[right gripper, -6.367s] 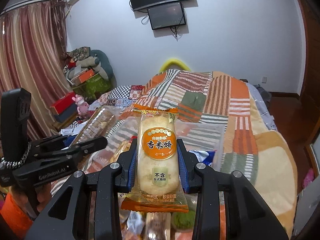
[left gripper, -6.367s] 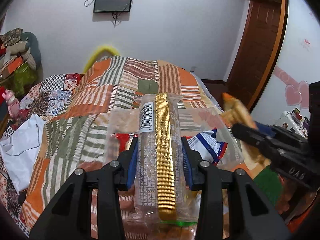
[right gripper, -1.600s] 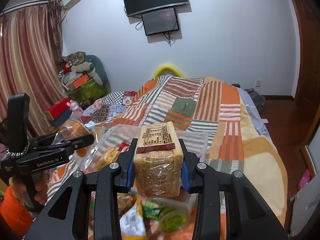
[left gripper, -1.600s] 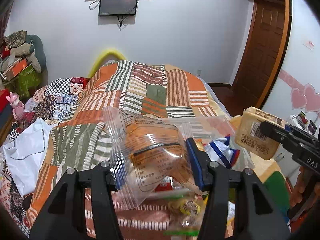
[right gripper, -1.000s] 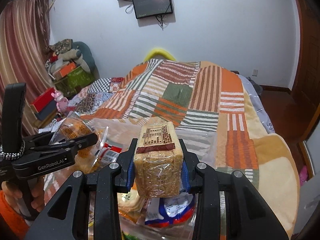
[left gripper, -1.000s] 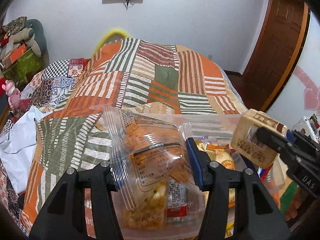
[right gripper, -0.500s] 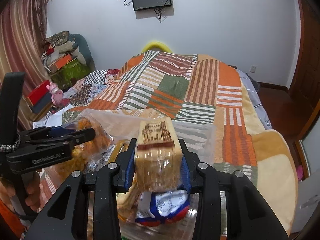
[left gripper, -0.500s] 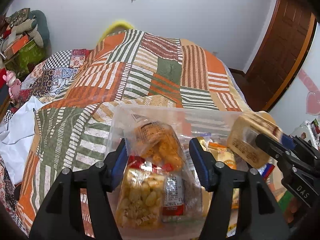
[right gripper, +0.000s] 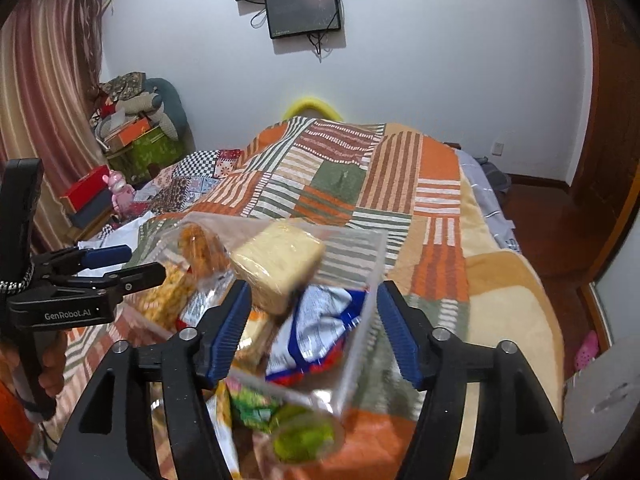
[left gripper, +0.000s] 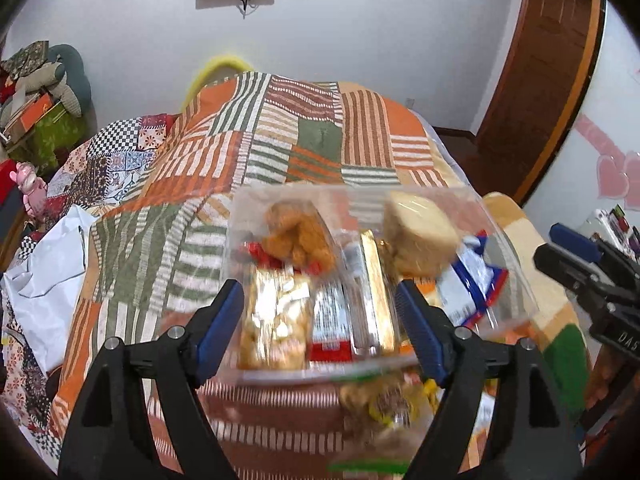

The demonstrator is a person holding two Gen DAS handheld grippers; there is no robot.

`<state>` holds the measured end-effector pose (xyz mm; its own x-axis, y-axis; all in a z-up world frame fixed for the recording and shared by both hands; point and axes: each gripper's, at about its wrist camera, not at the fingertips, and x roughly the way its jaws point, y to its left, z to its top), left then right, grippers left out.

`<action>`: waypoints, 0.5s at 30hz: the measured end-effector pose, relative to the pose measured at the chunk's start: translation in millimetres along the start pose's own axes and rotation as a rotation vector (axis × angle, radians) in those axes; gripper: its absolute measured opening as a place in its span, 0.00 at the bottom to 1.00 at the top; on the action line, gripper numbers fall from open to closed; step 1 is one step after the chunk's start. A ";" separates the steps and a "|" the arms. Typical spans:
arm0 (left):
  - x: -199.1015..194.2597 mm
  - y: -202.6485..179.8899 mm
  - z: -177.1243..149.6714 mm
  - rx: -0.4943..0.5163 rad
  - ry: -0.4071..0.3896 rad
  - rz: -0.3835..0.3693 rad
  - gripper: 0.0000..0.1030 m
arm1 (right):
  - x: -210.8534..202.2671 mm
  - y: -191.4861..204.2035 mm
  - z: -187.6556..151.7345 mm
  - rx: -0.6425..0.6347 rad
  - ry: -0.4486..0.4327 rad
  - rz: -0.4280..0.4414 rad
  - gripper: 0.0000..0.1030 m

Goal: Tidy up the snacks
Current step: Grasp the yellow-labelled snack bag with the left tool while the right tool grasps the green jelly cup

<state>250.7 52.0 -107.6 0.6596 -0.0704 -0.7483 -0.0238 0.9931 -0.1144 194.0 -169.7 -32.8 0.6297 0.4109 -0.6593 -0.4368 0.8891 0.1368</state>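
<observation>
The left gripper [left gripper: 320,316] has its blue-padded jaws spread wide with nothing between the pads; the right gripper [right gripper: 314,322] likewise stands with jaws parted and empty. Both hover over a clear rectangular plastic bin [left gripper: 516,264] that sits on the bed's orange, green and white striped patchwork quilt [left gripper: 280,136].

Just beyond the left jaws, inside the bin, lies a transparent bag of orange-brown fried pieces [left gripper: 298,236], and beneath it, between the jaw tips, a clear pack of pale yellow puffed snacks [left gripper: 276,320] beside a red-and-silver wrapper [left gripper: 330,320] and a long packet with a gold strip [left gripper: 374,292]. Ahead of the left gripper's right pad rests a pale tan, plastic-wrapped block of sliced bread [left gripper: 418,234], tilted on the pile. A crumpled white, blue and red foil bag [left gripper: 468,284] lies to the right of those jaws.

From the right wrist, the bread block [right gripper: 278,264] sits just past the left pad, the foil bag [right gripper: 320,324] between the jaws, and a blurred green packet [right gripper: 304,434] nearest the camera, outside the bin.
</observation>
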 end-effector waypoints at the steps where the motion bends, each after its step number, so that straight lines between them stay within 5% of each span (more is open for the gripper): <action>1: -2.7 -1.1 -5.7 0.004 0.007 0.000 0.76 | -3.4 -0.6 -3.3 -0.003 0.002 0.000 0.63; 15: -6.7 -18.5 -71.5 -0.014 0.117 -0.069 0.79 | -14.7 -8.9 -65.0 0.029 0.112 0.020 0.65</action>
<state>193.0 27.4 -147.2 0.5681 -0.1499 -0.8092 0.0078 0.9842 -0.1768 146.8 -196.8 -72.4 0.5447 0.4049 -0.7344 -0.4290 0.8870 0.1709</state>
